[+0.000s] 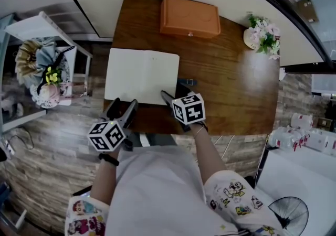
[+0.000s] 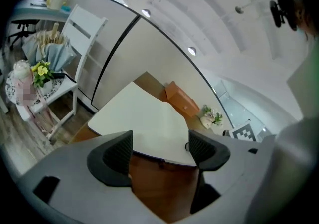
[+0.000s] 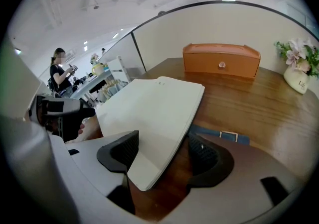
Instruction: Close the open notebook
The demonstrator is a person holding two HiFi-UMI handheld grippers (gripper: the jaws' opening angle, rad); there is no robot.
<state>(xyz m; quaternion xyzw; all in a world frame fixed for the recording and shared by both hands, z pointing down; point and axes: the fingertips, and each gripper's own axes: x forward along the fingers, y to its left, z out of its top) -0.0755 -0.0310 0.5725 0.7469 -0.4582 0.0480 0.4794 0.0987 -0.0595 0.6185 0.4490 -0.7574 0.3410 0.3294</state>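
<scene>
The notebook [image 1: 140, 75] lies open on the tabletop [image 1: 231, 88]. Right tongs [image 3: 162, 151] stand apart around its 5 o'clock corner; left tongs [image 2: 159, 149], apart and empty, hover at its 7 o'clock edge

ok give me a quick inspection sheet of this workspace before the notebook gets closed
surface: brown wooden table, top bare around the things.
job's things: notebook lies open, blank white pages up.
clutter: orange box at the far edge; flower vase at the far right corner; blue flat piece at the notebook's right edge, cannot tell what.
grippers: left hand-held gripper open, at the notebook's near edge, holding nothing; right hand-held gripper open, the notebook's near right corner between its jaws, not clamped.
cables: nothing seen.
surroundings: white shelf with bouquet to the left; fan on the floor to the right.
</scene>
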